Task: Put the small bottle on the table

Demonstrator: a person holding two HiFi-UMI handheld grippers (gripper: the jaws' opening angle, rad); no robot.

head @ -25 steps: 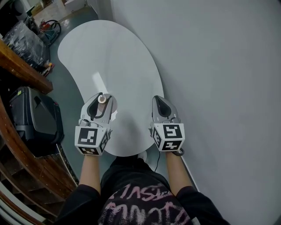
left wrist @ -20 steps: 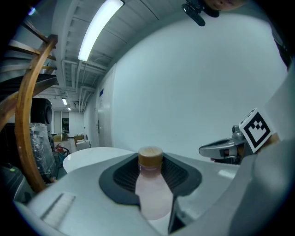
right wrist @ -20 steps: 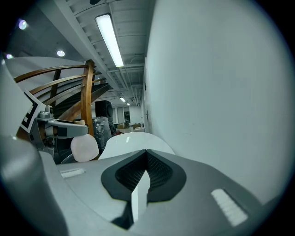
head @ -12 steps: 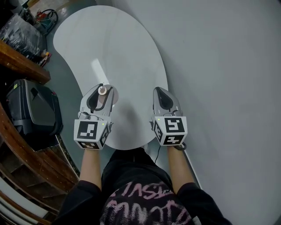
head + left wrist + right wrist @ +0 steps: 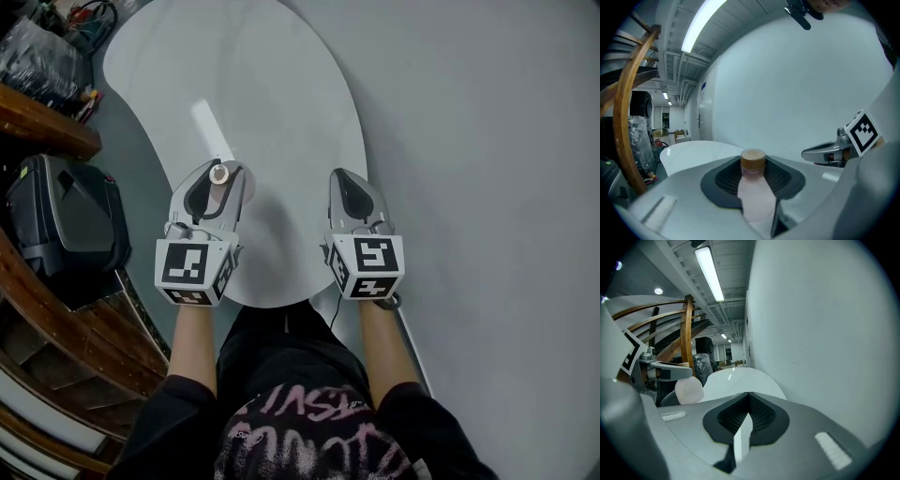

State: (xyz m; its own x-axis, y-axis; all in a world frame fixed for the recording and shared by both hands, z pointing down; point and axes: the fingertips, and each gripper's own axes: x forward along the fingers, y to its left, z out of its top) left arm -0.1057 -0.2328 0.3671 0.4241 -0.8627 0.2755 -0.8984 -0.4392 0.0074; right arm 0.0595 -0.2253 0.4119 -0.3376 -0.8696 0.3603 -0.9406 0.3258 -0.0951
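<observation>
The small bottle [image 5: 218,173] is pale pink with a round wooden cap. It stands upright between the jaws of my left gripper [image 5: 217,180], which is shut on it above the near end of the white oval table [image 5: 244,84]. In the left gripper view the bottle [image 5: 754,197] fills the gap between the dark pads, cap uppermost. My right gripper [image 5: 352,190] hovers beside it over the table's right edge, jaws shut with nothing between them. In the right gripper view the closed jaws [image 5: 749,399] point along the table, and the bottle [image 5: 689,390] shows at the left.
A black case [image 5: 61,230] sits on the floor to the left, beside a curved wooden rail [image 5: 47,141]. A pale grey wall [image 5: 487,141] runs close along the table's right side. Clutter in plastic wrap [image 5: 33,61] lies at the far left.
Both grippers have moved forward, further over the table, side by side. The bottle stays held in the left gripper.
</observation>
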